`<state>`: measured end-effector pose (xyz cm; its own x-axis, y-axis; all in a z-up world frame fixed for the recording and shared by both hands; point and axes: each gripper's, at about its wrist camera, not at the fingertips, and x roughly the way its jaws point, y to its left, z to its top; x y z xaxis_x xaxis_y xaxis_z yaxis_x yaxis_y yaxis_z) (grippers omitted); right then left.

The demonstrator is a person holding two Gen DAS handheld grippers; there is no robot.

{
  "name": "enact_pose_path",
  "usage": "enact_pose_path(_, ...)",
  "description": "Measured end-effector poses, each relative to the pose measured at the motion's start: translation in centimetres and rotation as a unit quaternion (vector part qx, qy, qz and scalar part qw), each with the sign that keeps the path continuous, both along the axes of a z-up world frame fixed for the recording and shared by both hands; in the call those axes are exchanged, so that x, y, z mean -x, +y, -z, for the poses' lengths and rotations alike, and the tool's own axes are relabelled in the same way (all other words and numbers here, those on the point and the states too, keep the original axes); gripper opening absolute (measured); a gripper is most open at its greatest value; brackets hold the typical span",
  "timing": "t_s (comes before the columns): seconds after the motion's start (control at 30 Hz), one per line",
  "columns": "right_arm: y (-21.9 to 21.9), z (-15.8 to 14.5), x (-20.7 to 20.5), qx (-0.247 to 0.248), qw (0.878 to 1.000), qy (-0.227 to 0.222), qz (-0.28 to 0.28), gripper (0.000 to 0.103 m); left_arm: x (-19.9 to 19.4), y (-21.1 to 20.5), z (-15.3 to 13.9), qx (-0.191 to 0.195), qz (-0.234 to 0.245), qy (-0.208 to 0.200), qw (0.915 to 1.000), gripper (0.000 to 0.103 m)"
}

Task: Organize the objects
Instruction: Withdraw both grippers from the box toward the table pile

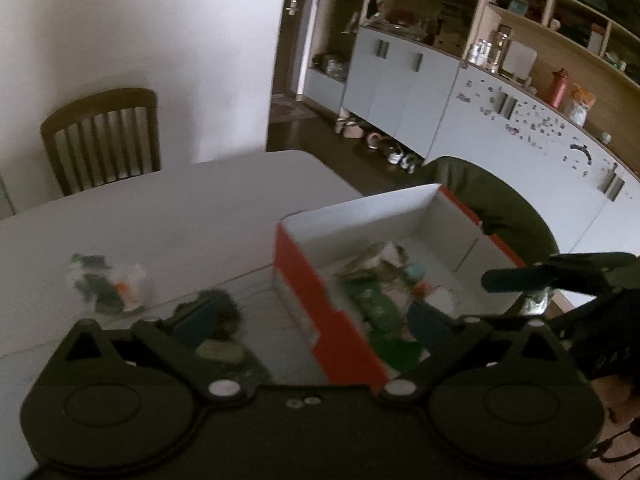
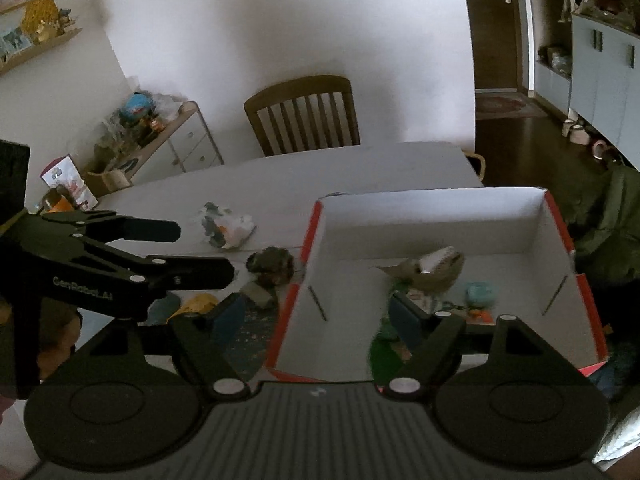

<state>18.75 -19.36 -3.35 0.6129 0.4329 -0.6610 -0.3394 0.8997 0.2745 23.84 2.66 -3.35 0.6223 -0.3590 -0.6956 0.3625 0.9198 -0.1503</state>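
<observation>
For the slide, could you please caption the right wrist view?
Open right gripper straddles the red-and-white box's left wall; open left gripper nearby.

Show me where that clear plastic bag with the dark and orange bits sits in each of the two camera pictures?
Left wrist view: the clear plastic bag lies on the white table, far left, well left of the box.
Right wrist view: the bag sits left of centre, just beyond the box's far left corner.
Shared landmark: the red and white box, right of the bag in both views.
</observation>
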Motion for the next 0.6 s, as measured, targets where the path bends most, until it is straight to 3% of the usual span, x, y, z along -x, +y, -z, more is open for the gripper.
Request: enact_pose_path(0.6,9.0,1.2,-1.5,0.023,0.999,0.032,-0.022,0.079,2.6,8.3,4.0,-0.034,-0.012,-0.015,0.9992,0.102)
